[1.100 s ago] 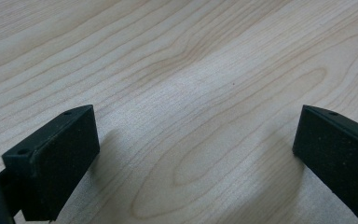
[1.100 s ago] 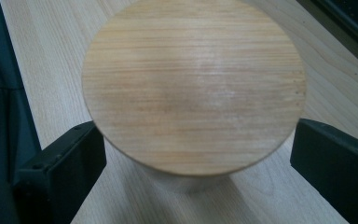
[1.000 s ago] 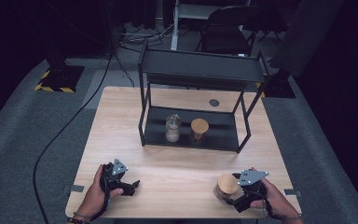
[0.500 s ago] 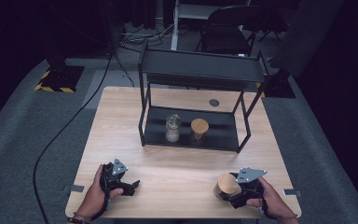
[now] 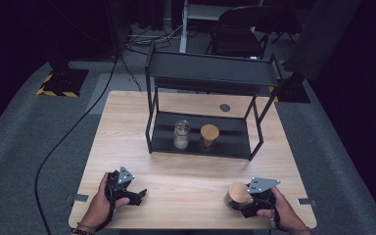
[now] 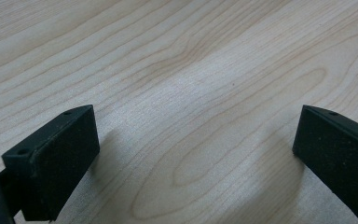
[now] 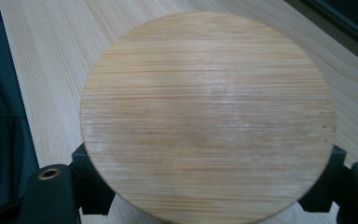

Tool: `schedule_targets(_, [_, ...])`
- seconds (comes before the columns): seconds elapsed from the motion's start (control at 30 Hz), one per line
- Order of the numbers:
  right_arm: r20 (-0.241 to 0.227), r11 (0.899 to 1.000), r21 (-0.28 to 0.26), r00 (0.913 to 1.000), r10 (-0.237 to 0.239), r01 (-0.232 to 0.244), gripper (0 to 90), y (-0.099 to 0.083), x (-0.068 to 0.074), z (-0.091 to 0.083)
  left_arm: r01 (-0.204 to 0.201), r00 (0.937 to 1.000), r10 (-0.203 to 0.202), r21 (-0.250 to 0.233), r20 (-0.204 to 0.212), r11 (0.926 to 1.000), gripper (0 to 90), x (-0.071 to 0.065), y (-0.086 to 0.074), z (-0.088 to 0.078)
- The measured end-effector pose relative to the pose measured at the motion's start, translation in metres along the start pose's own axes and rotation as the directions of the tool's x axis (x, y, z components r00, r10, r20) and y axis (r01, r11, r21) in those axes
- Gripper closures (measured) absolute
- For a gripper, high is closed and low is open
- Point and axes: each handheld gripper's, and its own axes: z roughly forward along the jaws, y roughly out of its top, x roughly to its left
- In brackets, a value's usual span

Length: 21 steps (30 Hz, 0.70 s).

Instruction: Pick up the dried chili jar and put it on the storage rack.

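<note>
Two grippers sit low over the near edge of a table [image 5: 127, 117], one in each of the person's hands. At far left of the high view, a black cable [image 5: 73, 132] runs down over the grey floor past the table's left side. The left gripper [image 5: 136, 194] lies near the front left corner, pointing right across the wood. In the left gripper view its jaws stand wide apart over bare wood grain, with nothing between them: released.

Behind, at the middle of the table, stands a black rack [image 5: 210, 73] with a top shelf and a low shelf. On the low shelf stand a glass jar [image 5: 181, 133] and, just to its right, a second jar [image 5: 209, 135] with a round wooden lid; the two stand close but apart. A small dark disc [image 5: 224, 107] lies on the table behind the rack.

Near the front right corner, the right gripper [image 5: 240, 203] points left at a lidded jar [image 5: 238, 193] standing upright on the table. Its jaws have just been closing, and the jar is between them. In the right gripper view the lid [image 7: 207, 116] looms large, and the black jaws press in at both sides just below it: clenched on that jar. Farther back, beyond the table, a chair [image 5: 245, 29] stands in the dark.
</note>
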Motion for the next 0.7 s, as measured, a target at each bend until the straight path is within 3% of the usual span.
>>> schedule_targets(0.7, [0.01, 1.0, -0.012, 0.9999, -0.006, 0.006, 24.3, -0.0023, 0.0005, 0.0007, -0.001, 1.0, 0.001, 0.0, 0.001, 1.0, 0.0, 0.0001, 0.0001, 0.0001])
